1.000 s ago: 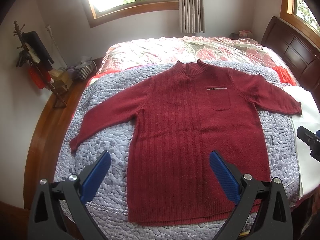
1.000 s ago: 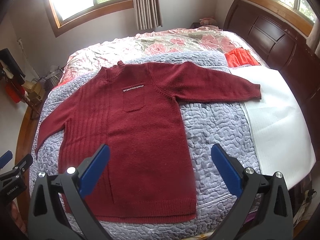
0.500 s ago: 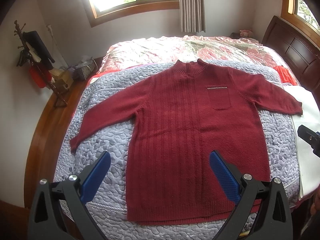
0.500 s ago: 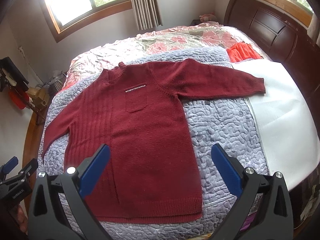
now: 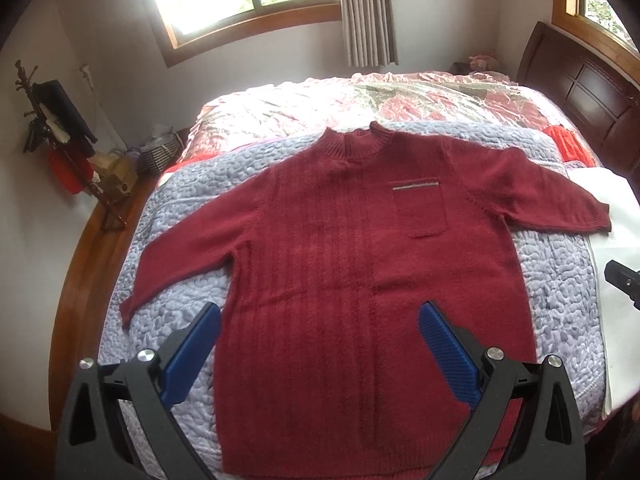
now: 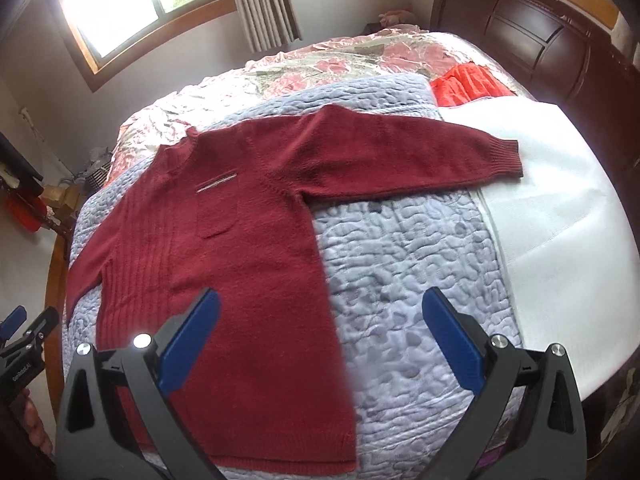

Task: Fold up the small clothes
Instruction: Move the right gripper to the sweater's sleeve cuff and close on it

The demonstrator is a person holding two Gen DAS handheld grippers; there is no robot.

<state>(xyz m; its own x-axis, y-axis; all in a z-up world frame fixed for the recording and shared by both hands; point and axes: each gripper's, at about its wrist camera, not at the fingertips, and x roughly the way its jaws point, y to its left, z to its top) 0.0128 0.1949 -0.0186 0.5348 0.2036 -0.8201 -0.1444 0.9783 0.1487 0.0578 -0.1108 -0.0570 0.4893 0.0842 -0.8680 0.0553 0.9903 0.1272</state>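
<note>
A dark red knitted sweater (image 5: 360,264) (image 6: 248,248) lies flat and face up on a grey quilted blanket (image 5: 180,200) (image 6: 400,248), both sleeves spread out, a small chest pocket showing. My left gripper (image 5: 320,320) hangs open above the sweater's lower body, nothing between its blue pads. My right gripper (image 6: 320,304) is open too, over the sweater's right hem side and the blanket. The right sleeve's cuff (image 6: 504,158) rests on a white sheet. Each gripper's tip peeks into the other's view at the frame edge.
The bed carries a pink floral cover (image 5: 360,96) at the far end, a white sheet (image 6: 552,208) and an orange-red cloth (image 6: 468,84) on the right. A dark wooden headboard (image 6: 540,40) stands at right. A coat stand and clutter (image 5: 60,128) sit at left by the wall.
The right gripper has swung to the right and closer, so the sweater sits further left in its view. The left gripper has edged slightly nearer. Both stay open.
</note>
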